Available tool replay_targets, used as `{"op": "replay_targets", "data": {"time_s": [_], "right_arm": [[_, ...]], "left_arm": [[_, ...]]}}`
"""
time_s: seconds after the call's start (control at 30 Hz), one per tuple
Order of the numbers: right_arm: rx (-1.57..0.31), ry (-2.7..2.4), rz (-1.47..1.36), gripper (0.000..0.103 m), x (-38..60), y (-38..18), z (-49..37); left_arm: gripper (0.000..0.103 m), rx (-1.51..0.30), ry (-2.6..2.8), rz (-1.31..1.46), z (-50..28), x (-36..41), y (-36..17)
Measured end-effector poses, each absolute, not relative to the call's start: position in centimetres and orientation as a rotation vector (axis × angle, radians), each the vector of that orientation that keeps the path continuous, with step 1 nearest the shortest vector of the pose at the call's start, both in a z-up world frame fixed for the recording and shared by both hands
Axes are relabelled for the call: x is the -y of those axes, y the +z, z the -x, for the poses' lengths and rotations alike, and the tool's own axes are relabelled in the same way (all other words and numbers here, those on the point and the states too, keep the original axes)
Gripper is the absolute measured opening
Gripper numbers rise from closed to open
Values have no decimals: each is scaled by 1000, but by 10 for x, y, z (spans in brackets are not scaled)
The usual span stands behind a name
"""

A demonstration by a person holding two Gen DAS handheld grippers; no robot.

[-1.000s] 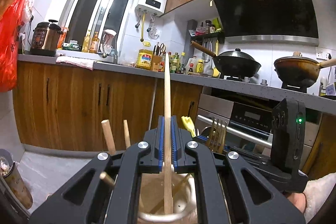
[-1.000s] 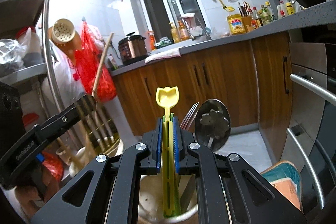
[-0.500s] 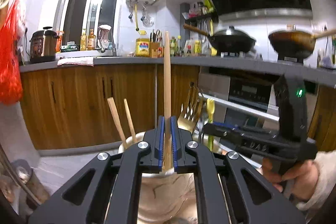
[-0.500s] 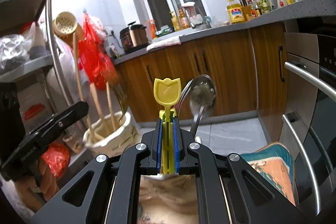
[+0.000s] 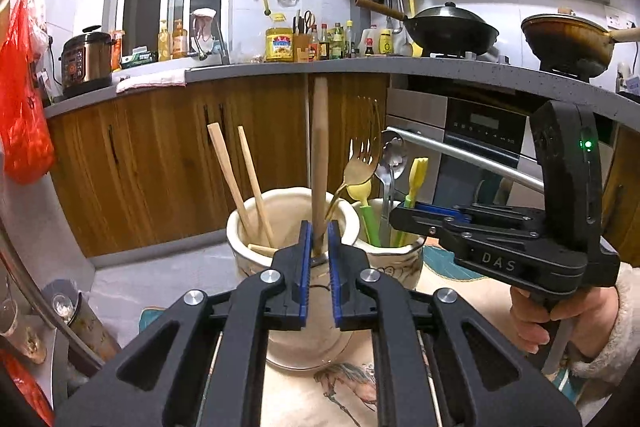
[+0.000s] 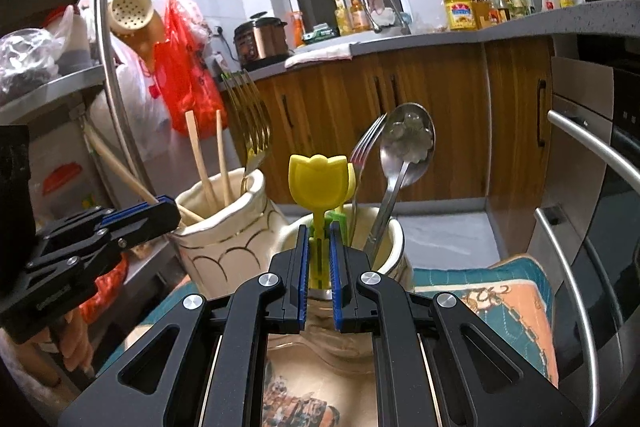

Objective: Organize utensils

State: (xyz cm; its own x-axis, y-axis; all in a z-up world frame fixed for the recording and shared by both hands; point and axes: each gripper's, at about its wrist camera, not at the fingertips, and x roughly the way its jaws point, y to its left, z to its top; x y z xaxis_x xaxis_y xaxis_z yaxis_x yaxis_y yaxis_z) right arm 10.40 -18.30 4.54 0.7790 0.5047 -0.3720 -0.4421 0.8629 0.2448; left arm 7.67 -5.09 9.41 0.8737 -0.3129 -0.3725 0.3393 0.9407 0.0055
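Two cream ceramic utensil pots stand side by side on a patterned cloth. The left pot (image 5: pixel 280 211) holds two wooden chopsticks (image 5: pixel 236 179), a gold fork (image 5: pixel 362 159) and a long wooden stick (image 5: pixel 319 163). My left gripper (image 5: pixel 319 251) is open, its jaws a little apart either side of the stick. The right pot (image 6: pixel 384 247) holds a steel spoon (image 6: pixel 406 143), a steel fork (image 6: pixel 366 147) and a yellow tulip-topped utensil (image 6: pixel 318 183). My right gripper (image 6: pixel 319 259) is open around the tulip utensil's green stem.
Wooden kitchen cabinets (image 5: pixel 160 155) and a grey counter (image 5: pixel 360 67) run behind. An oven with a steel handle (image 6: pixel 576 187) is at the right. A metal rack (image 6: pixel 108 59) and a red bag (image 6: pixel 184 75) stand at the left. A teal mat (image 6: pixel 500 295) lies under the pots.
Both grippers have drawn back from over the pots and their jaws have parted. The wooden stick and the yellow tulip utensil have gone down into their pots and stand free.
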Motion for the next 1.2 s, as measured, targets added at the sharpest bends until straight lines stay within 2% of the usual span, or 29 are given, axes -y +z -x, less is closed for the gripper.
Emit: {"op": "replay_targets", "data": {"time_s": [0.03, 0.1, 0.17, 0.37, 0.47, 0.7, 0.9, 1.2], "right_arm": [[-443, 514, -147, 11, 183, 45, -104], [-440, 516, -145, 11, 183, 45, -104], [-436, 515, -143, 11, 183, 45, -103], [-428, 513, -146, 28, 185, 45, -102], [-423, 512, -158, 40, 188, 47, -100], [-413, 503, -172, 56, 195, 50, -93], [-422, 502, -181, 67, 201, 49, -77], [-509, 499, -137, 78, 205, 25, -52]], "left_arm": [[19, -377, -344, -69, -77, 51, 94], [26, -375, -344, -64, -76, 51, 93], [27, -373, -345, -64, -77, 51, 93], [38, -367, -341, -61, -78, 52, 94], [44, -360, -336, -57, -78, 51, 94], [69, -346, -305, -38, -72, 45, 96], [84, -326, -269, -14, -45, 34, 92], [95, -415, -212, 0, -20, 27, 52]]}}
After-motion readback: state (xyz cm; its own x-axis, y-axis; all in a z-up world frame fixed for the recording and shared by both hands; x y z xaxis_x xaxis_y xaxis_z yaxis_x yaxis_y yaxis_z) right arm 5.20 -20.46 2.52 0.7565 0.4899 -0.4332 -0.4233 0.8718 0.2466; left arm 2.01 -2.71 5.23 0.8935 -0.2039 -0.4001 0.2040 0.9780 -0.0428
